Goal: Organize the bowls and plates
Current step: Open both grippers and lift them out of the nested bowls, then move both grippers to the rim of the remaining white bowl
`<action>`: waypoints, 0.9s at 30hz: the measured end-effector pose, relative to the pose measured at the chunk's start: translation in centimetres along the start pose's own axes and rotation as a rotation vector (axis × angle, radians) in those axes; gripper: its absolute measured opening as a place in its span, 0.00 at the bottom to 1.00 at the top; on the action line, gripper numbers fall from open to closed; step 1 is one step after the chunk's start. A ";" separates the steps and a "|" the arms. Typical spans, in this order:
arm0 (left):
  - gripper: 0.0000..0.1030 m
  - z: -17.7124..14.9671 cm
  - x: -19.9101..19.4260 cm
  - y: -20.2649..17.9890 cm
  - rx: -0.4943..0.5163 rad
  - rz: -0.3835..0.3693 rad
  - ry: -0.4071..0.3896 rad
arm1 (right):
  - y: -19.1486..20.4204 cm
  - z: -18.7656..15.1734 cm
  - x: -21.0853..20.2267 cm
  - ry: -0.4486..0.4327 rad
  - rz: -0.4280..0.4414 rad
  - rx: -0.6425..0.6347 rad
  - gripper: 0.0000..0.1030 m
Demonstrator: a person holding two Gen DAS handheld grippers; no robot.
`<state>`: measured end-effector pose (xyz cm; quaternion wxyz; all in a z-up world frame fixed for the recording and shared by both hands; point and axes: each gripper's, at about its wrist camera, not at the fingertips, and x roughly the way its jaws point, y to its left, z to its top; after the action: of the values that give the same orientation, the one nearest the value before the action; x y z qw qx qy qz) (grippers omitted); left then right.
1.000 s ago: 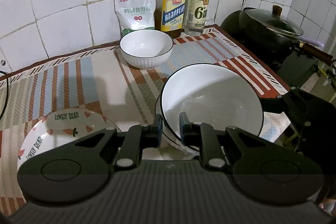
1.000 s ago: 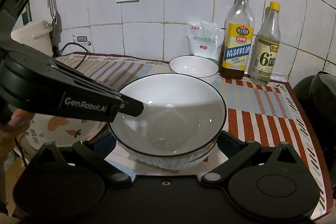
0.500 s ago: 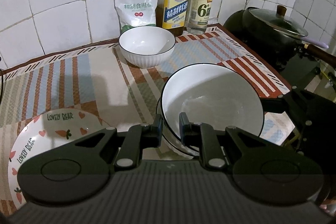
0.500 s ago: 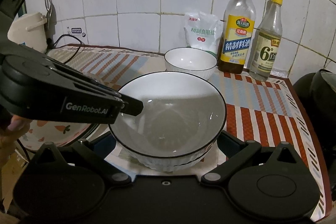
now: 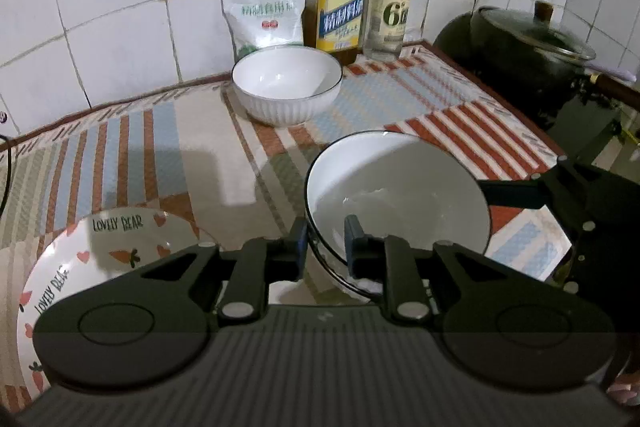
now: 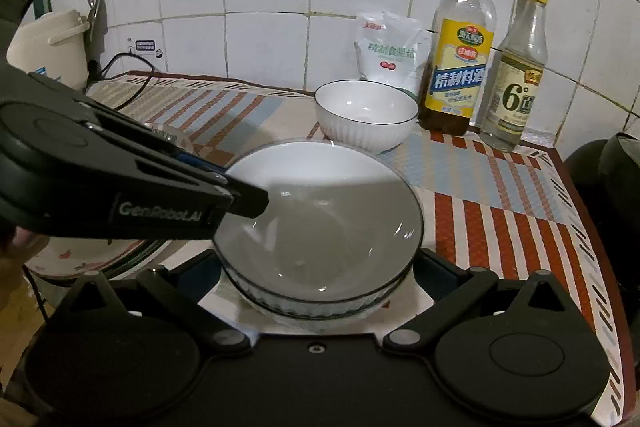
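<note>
A white bowl with a black rim (image 5: 400, 187) (image 6: 320, 219) sits nested in a second ribbed bowl (image 6: 320, 307) on the striped mat. My left gripper (image 5: 325, 239) (image 6: 256, 203) pinches its near-left rim, one finger inside and one outside; its jaws are opening with the rim still between them. My right gripper (image 6: 316, 263) has its fingers spread on either side of the stack, their tips hidden behind the bowls. A smaller white bowl (image 5: 286, 91) (image 6: 366, 115) stands by the wall. A carrot-print plate (image 5: 80, 267) (image 6: 80, 259) lies at the left.
Two bottles (image 6: 456, 67) (image 6: 514, 79) and a salt bag (image 6: 390, 55) line the tiled wall behind the small bowl. A dark lidded wok (image 5: 528, 47) is past the mat's right edge. A white cooker (image 6: 48, 47) and a cable (image 6: 128, 83) are at the far left.
The gap between the left fingers has widened very slightly on the bowl rim. The bowls, the plate and both hands stay where they were.
</note>
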<state>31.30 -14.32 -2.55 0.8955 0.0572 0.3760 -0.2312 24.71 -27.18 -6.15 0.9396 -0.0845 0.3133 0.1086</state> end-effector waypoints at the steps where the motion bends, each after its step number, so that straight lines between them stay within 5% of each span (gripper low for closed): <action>1: 0.20 0.1 -0.3 -0.1 0.008 0.000 -0.012 | 0.0 0.0 -0.4 -0.013 0.002 -0.001 1.00; 15: 0.47 0.7 -6.5 1.4 0.027 -0.049 -0.092 | -3.4 2.3 -7.9 -0.140 0.079 0.067 1.00; 27: 0.60 3.5 -6.3 5.3 -0.032 -0.052 -0.118 | -8.0 6.8 -5.8 -0.064 0.287 0.239 0.95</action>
<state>32.14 -8.29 4.02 0.9105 0.0195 0.3276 -0.2516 26.14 -34.16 3.48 0.9273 0.0768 0.3028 0.2061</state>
